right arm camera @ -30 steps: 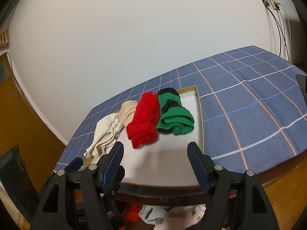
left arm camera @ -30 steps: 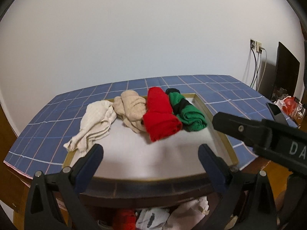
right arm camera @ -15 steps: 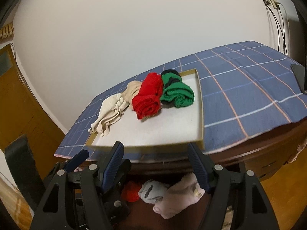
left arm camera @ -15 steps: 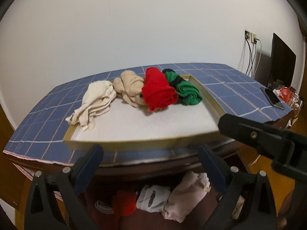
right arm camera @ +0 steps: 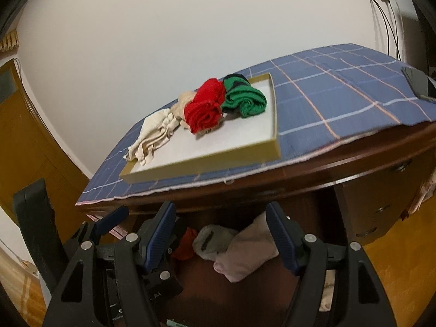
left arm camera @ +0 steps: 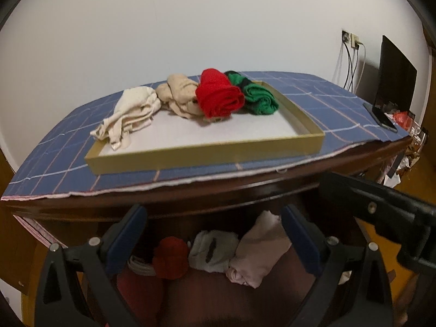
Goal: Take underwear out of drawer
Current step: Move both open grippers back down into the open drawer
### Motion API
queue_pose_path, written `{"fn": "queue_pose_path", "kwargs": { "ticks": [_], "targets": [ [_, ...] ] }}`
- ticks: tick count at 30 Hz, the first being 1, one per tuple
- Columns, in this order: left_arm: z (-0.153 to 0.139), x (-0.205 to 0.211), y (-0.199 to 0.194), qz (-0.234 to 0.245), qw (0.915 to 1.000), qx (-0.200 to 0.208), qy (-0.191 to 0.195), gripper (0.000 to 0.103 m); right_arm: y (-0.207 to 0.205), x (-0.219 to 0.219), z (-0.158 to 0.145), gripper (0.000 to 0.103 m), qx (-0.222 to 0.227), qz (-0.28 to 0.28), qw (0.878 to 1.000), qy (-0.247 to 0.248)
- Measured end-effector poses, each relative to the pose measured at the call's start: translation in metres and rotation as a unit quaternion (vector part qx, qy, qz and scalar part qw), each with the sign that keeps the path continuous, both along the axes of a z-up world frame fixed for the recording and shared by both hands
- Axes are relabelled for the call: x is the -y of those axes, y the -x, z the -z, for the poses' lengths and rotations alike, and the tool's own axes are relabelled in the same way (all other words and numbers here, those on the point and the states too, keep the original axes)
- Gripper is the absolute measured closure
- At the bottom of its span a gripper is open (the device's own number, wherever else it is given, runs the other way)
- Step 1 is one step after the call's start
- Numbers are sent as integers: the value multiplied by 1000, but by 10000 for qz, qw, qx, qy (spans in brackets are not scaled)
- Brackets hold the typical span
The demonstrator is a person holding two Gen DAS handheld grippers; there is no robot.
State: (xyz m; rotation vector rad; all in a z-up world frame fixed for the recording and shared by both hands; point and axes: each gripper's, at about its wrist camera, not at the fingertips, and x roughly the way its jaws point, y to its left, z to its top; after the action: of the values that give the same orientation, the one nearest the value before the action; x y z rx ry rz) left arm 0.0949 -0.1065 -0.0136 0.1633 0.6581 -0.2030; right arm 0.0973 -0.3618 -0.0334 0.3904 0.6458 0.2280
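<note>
An open drawer (left arm camera: pixel 245 294) below the desk top holds rolled underwear: a red piece (left arm camera: pixel 170 257), a grey-white piece (left arm camera: pixel 212 250) and a pale pink piece (left arm camera: pixel 261 250). The right wrist view shows the same red (right arm camera: pixel 186 245), grey-white (right arm camera: pixel 215 241) and pink (right arm camera: pixel 250 253) pieces. My left gripper (left arm camera: pixel 212 212) hangs open in front of the drawer's mouth, above the clothes and holding nothing. My right gripper (right arm camera: pixel 220 209) is beside it, open and empty, a little short of the pink piece. Each gripper sees the other at its side.
On the blue checked cloth (left arm camera: pixel 54 163) stands a gold-rimmed tray (left arm camera: pixel 207 152) with cream (left arm camera: pixel 130 111), beige (left arm camera: pixel 179 95), red (left arm camera: pixel 218 96) and green (left arm camera: pixel 256 96) rolled pieces. A phone (left arm camera: pixel 382 118) lies at the desk's right edge. More drawers (right arm camera: pixel 381 209) are on the right.
Both grippers have sunk from tray height to below the desk's front edge. The open drawer and its clothes now fill the lower part of both views. The jaws kept their width.
</note>
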Motion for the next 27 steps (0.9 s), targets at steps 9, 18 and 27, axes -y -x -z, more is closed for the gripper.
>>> {"fn": "queue_pose_path", "kwargs": {
  "ticks": [9,18,27],
  "targets": [
    [20,-1,14,34,9998,-175,-127,3,16,4,22,32,-184,-7,9998,-38],
    [30,0,24,86,9991,-261,-324,3,31,8,34,32,-275,9,9996,23],
    [36,-1,30,174,9984,-331,-417,3,44,7,42,32,-322,-60,9992,209]
  ]
}}
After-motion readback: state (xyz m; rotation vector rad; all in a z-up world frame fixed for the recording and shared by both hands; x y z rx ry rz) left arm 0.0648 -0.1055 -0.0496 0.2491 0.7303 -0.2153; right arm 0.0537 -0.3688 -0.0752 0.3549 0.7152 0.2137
